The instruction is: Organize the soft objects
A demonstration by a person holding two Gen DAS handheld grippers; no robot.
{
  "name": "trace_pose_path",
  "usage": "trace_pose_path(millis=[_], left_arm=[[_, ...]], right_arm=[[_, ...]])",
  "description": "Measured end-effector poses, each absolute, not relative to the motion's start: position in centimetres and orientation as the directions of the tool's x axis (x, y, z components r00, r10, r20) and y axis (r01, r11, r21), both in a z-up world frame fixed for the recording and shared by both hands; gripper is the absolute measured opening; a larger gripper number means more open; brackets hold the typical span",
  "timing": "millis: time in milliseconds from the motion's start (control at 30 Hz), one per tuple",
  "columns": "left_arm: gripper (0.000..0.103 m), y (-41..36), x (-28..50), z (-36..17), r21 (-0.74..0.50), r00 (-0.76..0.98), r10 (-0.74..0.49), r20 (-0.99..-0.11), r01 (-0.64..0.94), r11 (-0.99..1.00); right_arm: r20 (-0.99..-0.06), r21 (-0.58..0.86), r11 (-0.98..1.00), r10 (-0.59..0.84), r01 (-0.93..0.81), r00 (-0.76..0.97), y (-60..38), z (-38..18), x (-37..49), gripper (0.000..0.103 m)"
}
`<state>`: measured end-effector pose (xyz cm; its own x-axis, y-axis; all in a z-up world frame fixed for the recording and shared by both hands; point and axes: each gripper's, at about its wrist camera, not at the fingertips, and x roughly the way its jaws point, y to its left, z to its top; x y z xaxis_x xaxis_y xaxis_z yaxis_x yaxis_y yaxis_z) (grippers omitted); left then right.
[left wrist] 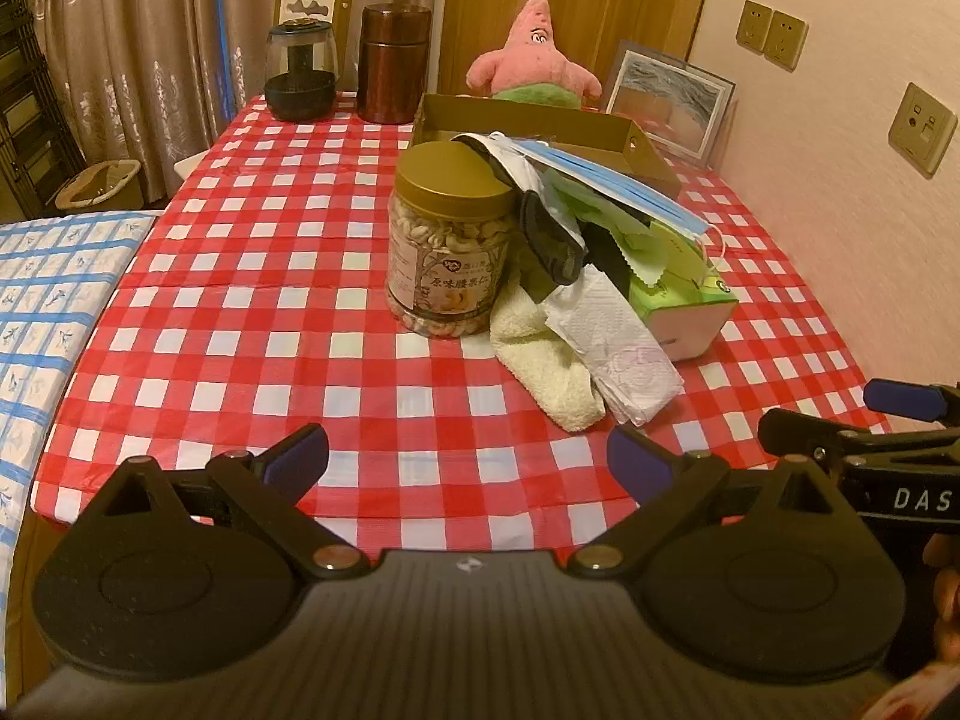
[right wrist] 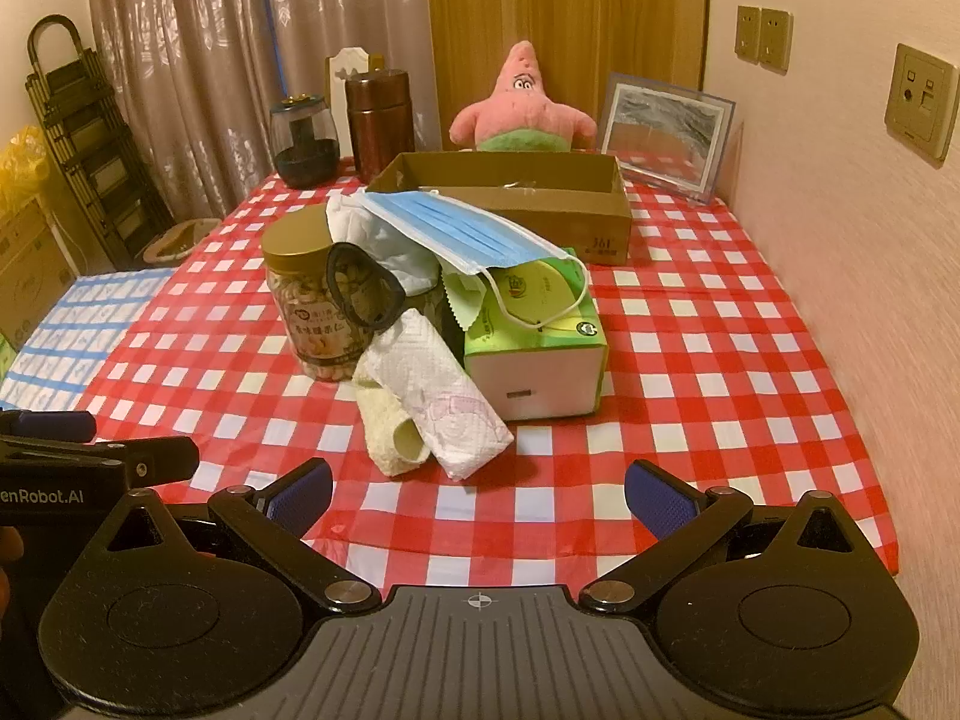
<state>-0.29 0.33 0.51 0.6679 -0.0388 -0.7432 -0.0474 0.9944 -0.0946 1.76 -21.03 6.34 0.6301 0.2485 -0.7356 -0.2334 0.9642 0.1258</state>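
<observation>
Cream terry, rolled: the towel (right wrist: 393,438) lies just ahead of the right gripper (right wrist: 477,495), slightly left of its centreline, with the white paper towel (right wrist: 441,399) touching its right side. Both rolls run lengthwise away from the claw, up into the heap under the blue mask (right wrist: 465,225), between nut jar (right wrist: 312,306) and tissue box (right wrist: 534,354). From the left gripper (left wrist: 468,459) the same rolls sit ahead and to its right. Both claws stand wide and empty, apart from the pile. Judgement: the right hand is nearer and better aligned.
</observation>
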Motion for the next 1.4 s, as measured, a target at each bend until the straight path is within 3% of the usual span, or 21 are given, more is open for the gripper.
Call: trace_pose_path(millis=[1400], left_arm=[[0.099, 0.24, -0.23, 0.41, -0.102, 0.666, -0.048, -0.744, -0.043, 0.994]], right_arm=[[-0.737, 0.126, 0.964, 0.249, -0.234, 0.628, -20.95, 5.82, 1.58, 0.103]])
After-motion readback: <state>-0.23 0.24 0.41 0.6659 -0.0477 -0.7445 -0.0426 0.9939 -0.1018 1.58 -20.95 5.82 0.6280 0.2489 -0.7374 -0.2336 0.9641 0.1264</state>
